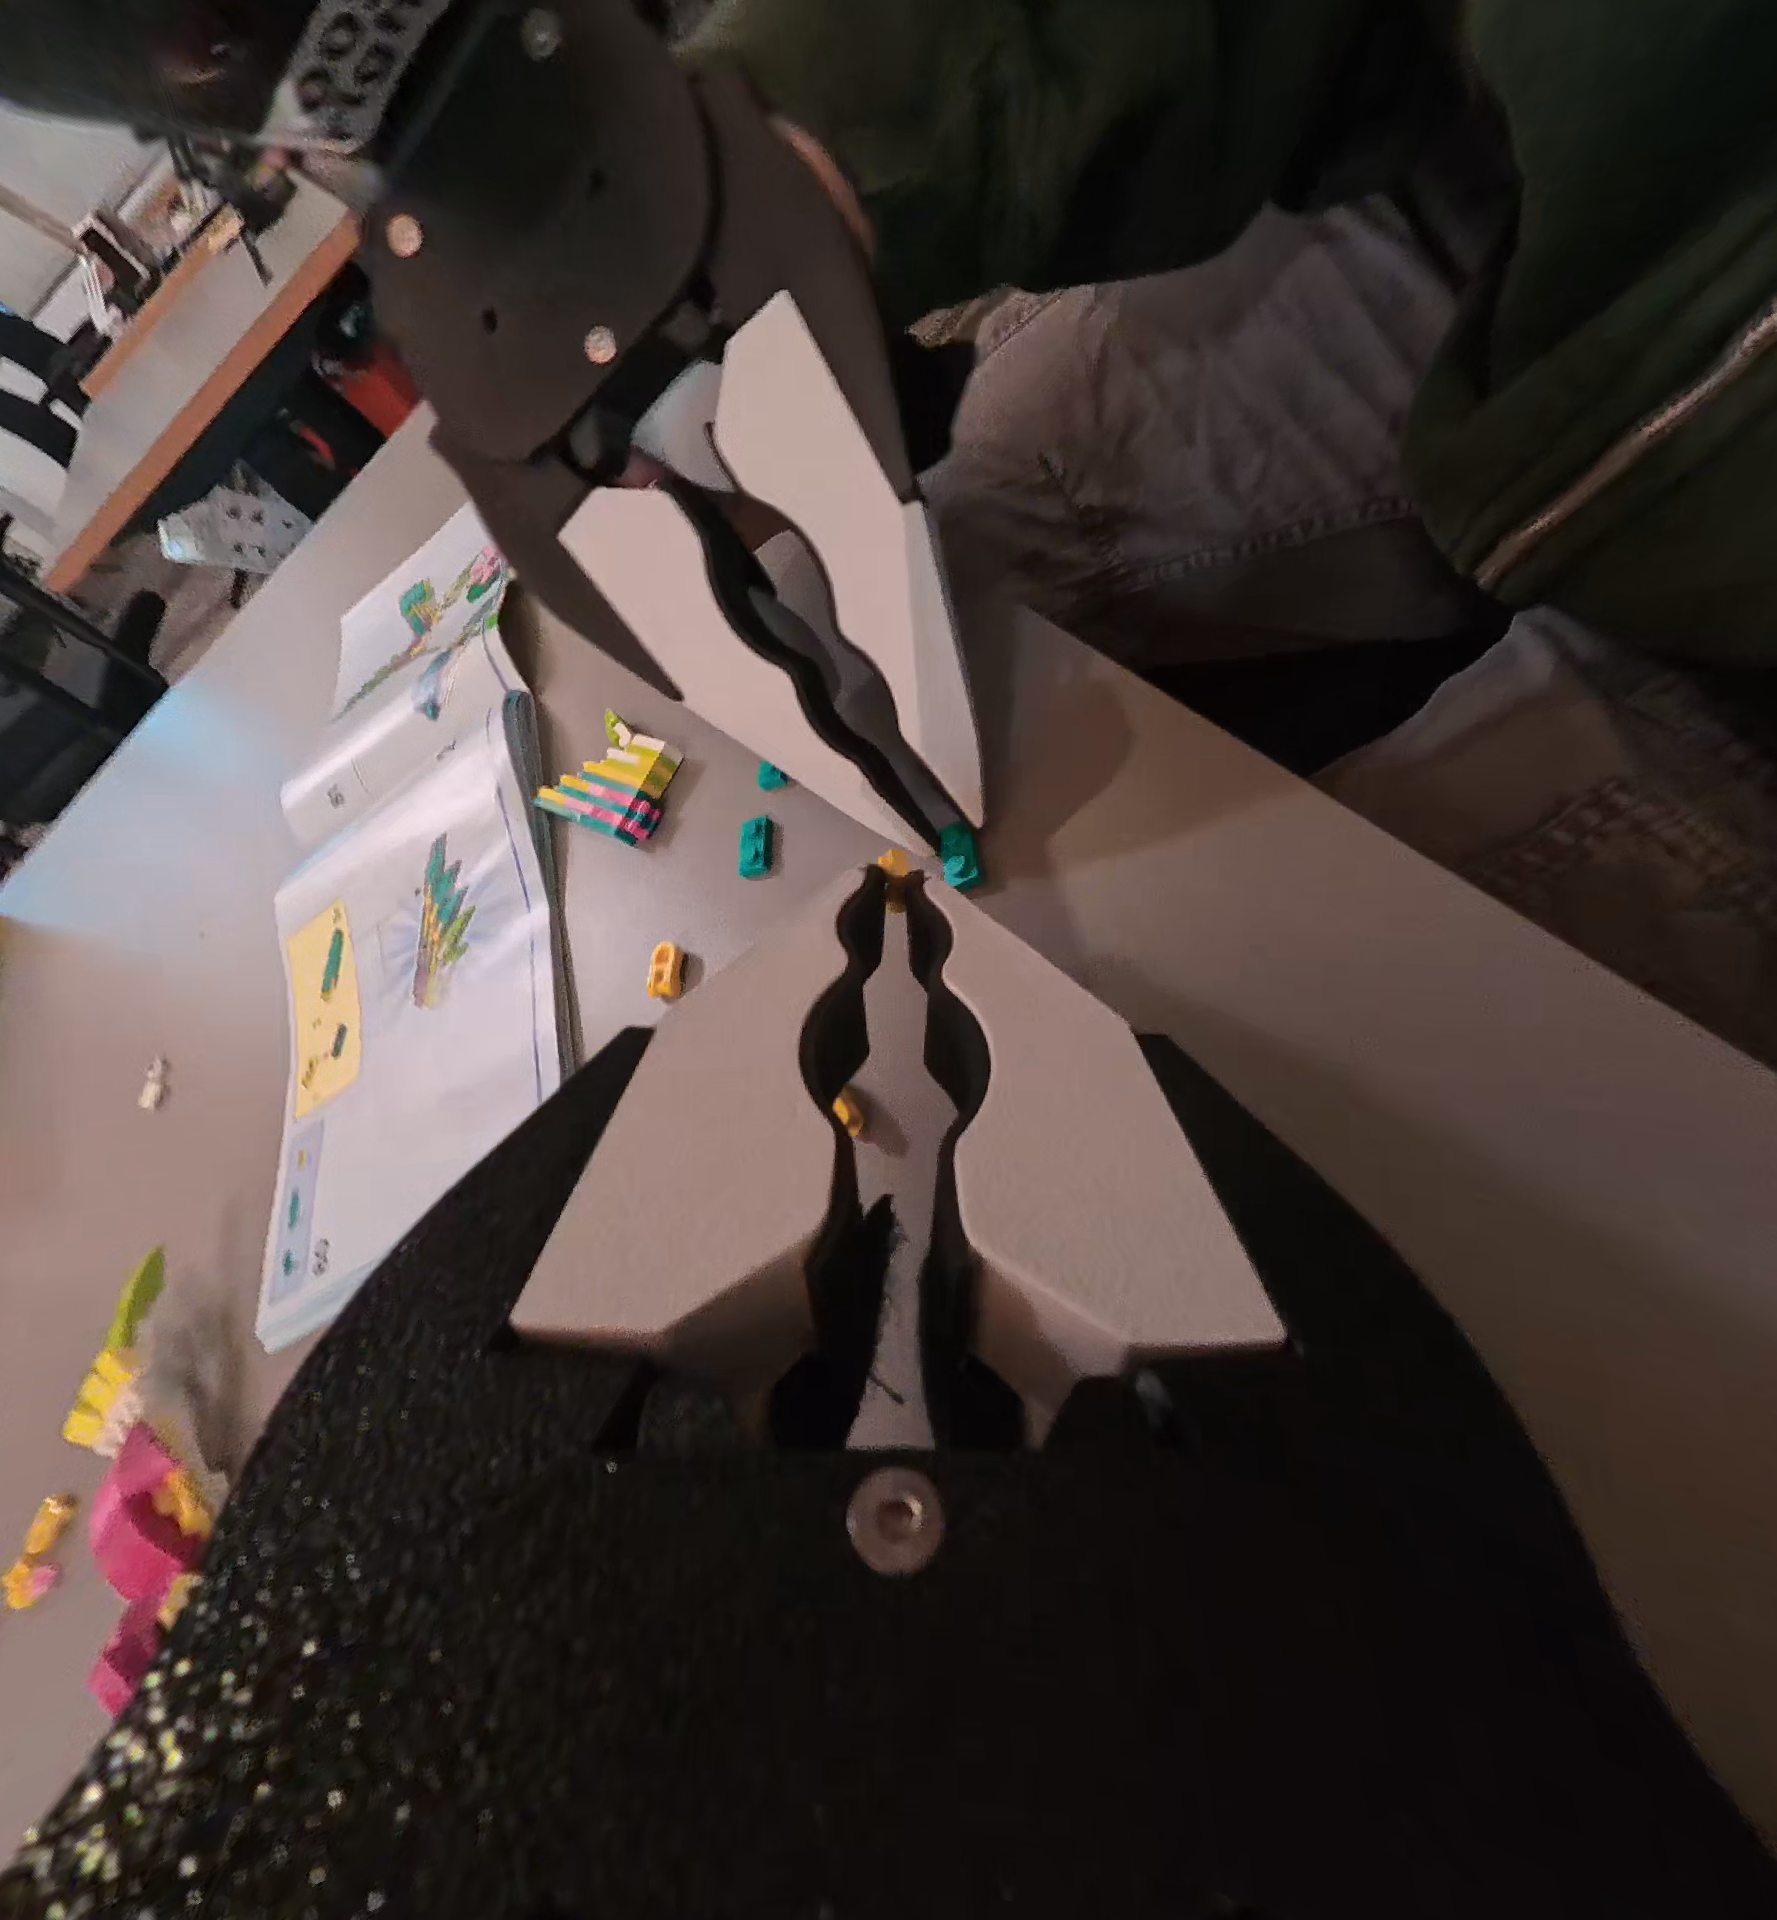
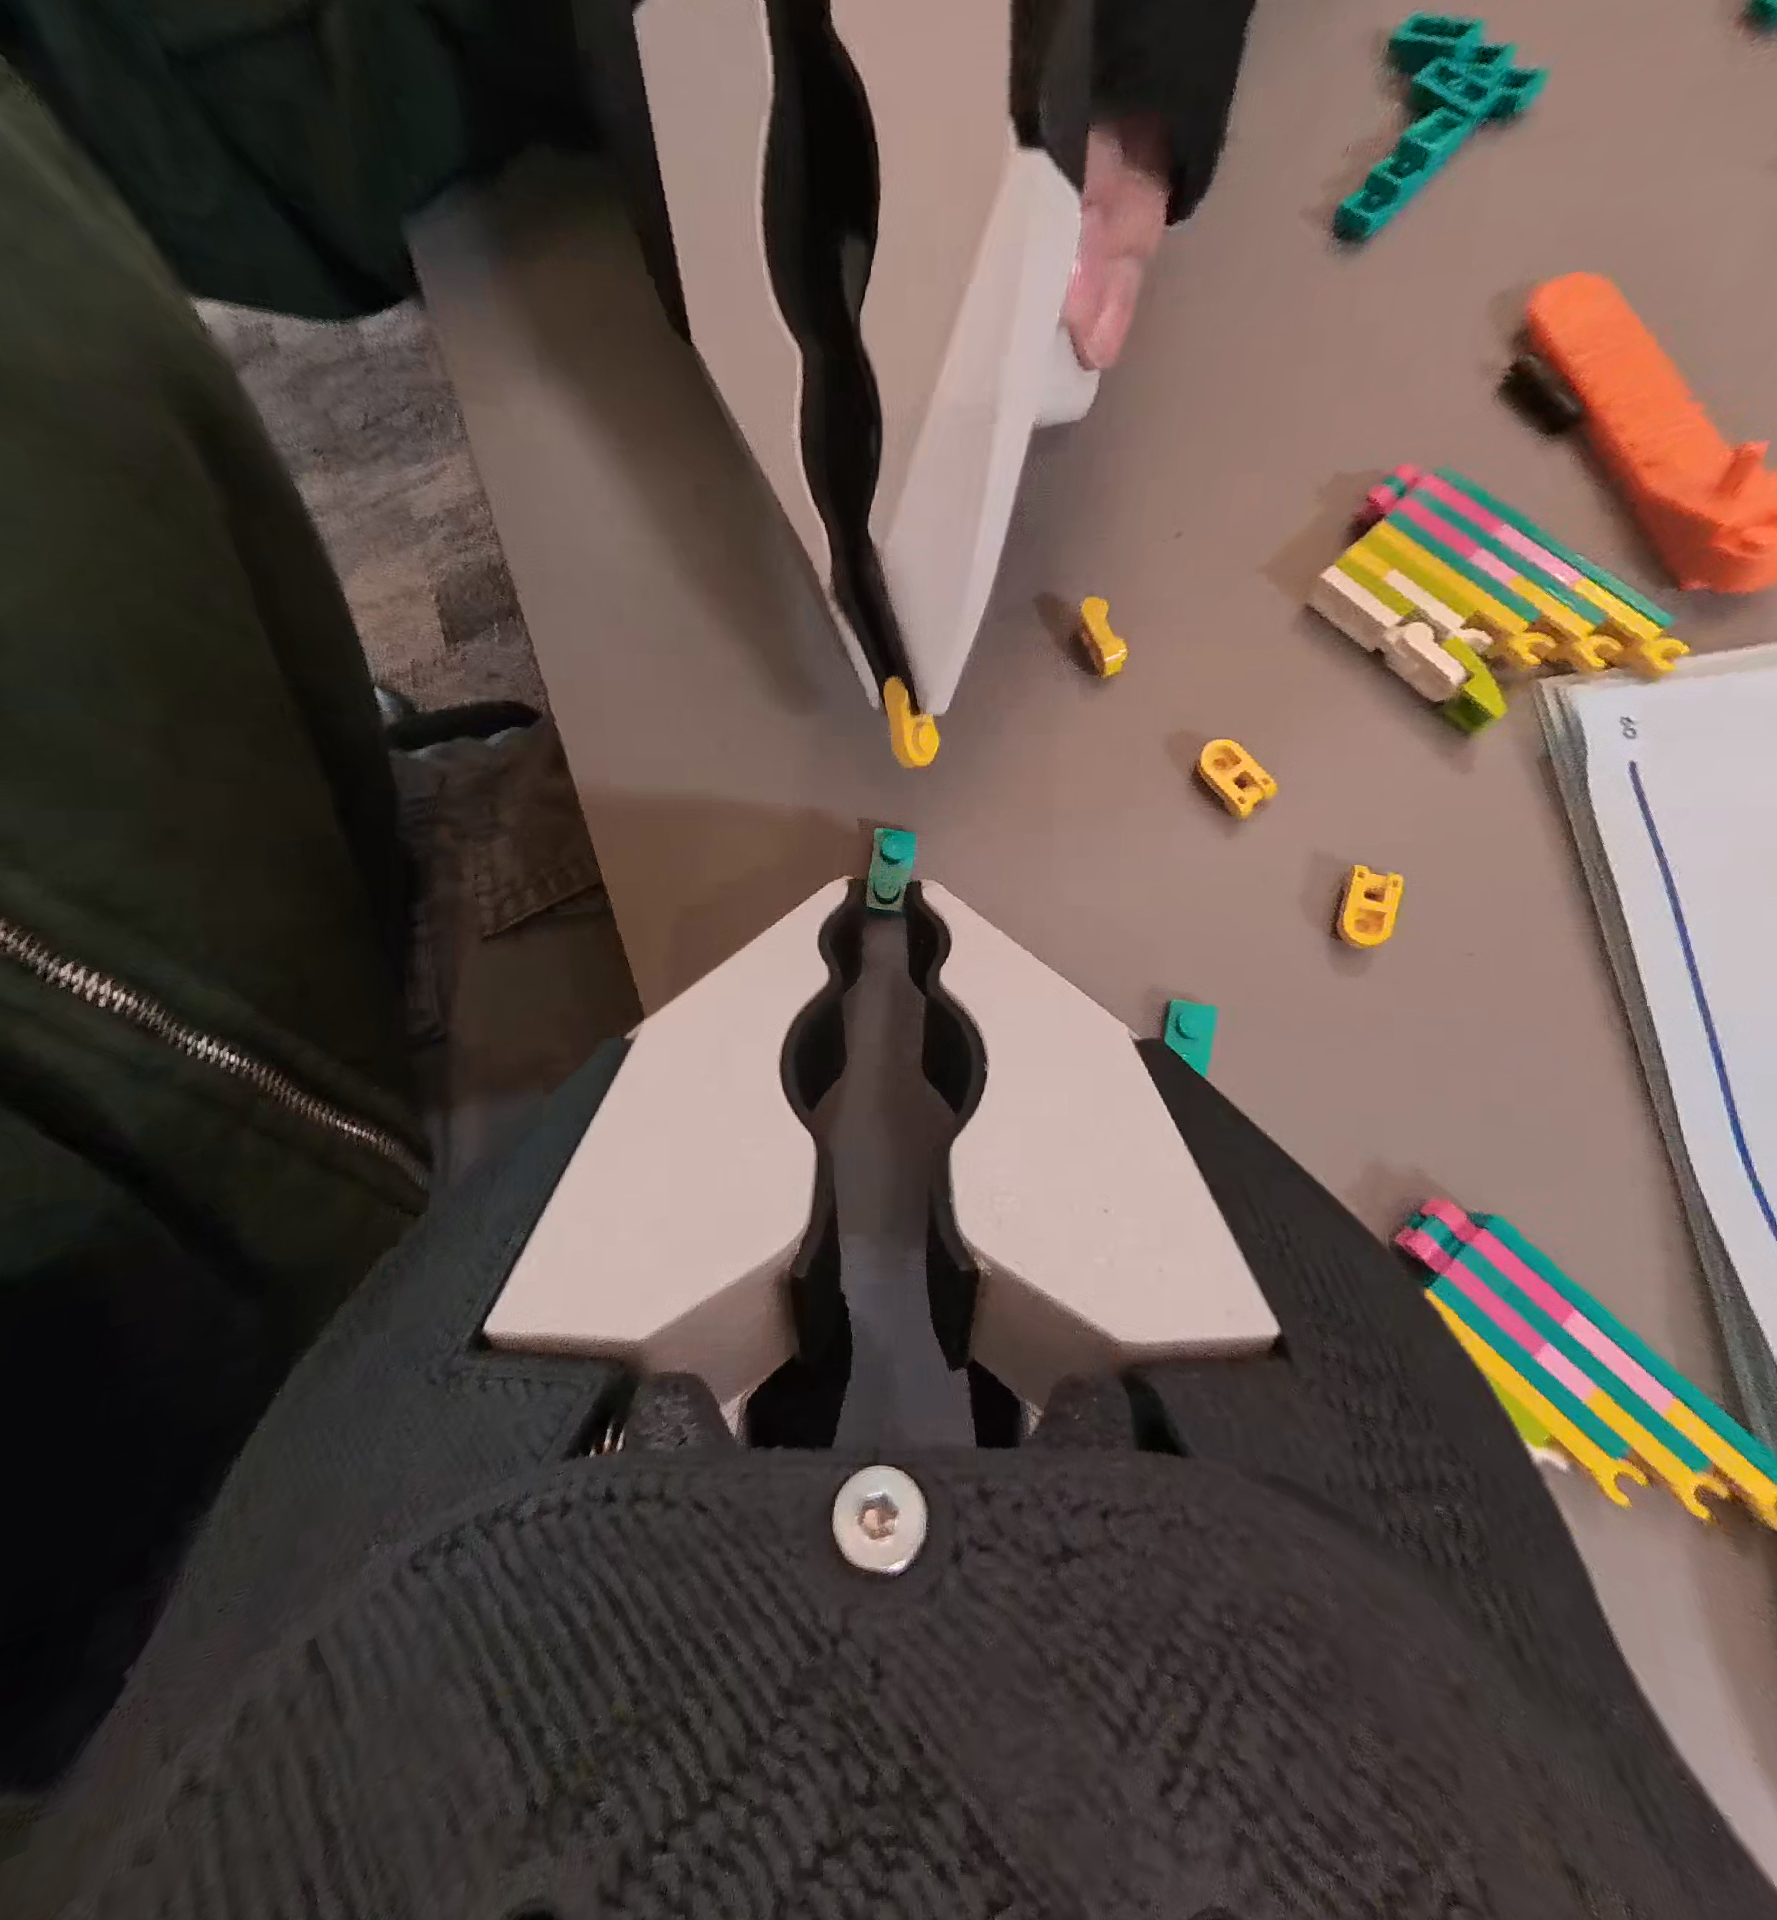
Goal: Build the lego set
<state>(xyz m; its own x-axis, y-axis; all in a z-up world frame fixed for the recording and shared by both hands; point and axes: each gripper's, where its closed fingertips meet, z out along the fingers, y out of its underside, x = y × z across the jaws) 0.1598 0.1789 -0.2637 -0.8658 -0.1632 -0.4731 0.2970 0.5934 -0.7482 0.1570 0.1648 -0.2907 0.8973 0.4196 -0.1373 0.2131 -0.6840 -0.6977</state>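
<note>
I saw my left claw (image 2: 899, 691) in pale grey with black wavy pads, gripping a yellow clip piece (image 2: 911, 725). My right claw (image 2: 889, 894), the same colours, held a teal plate (image 2: 886, 871). At two o'clock lay a stack striped teal, pink, yellow and lime (image 2: 1486, 592), beside an orange tool (image 2: 1663, 436) on the grey counter (image 2: 1227, 364).

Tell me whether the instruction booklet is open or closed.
Open: the instruction booklet lies flat on the table, printed pages facing up.
</note>
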